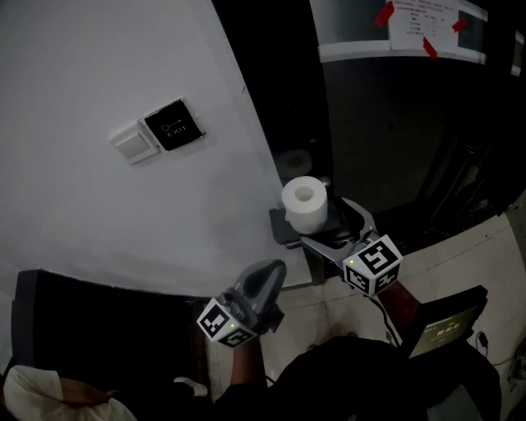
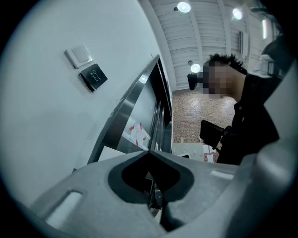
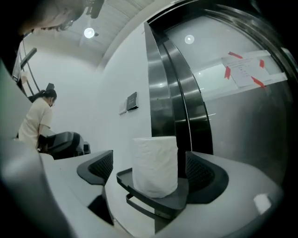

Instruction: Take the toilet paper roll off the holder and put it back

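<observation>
Closest under the head camera is the person's dark clothing (image 1: pixel 353 374), well below the holder (image 1: pixel 282 230). That holder is the landmark for everything else.

A white wall (image 1: pixel 123 205) spreads up and to the left of it. A dark steel door frame (image 1: pixel 271 74) rises just behind the holder, on its right side. Pale floor tiles (image 1: pixel 460 263) lie below and to the right of it.

The right gripper (image 1: pixel 335 232) reaches in level from the holder's lower right. Its jaws are spread wide, one on either side of the holder's tray. Neither pad touches anything (a gap shows on both sides in the right gripper view).

The left gripper (image 1: pixel 275 270) hangs below the holder and a little to its left, apart from it and tilted upward. Its jaws are closed together with nothing between them.

The holder itself is a small dark tray fixed at the wall's edge. The toilet paper roll (image 1: pixel 304 204) stands upright on it with its hollow core facing up. It sits between the right gripper's open jaws and is not gripped.

Up and to the left of the holder, a black exit panel (image 1: pixel 171 126) and a white switch plate (image 1: pixel 136 144) sit side by side on the wall. Far up and to the right, a paper notice (image 1: pixel 423 25) is stuck on with red tape.
</observation>
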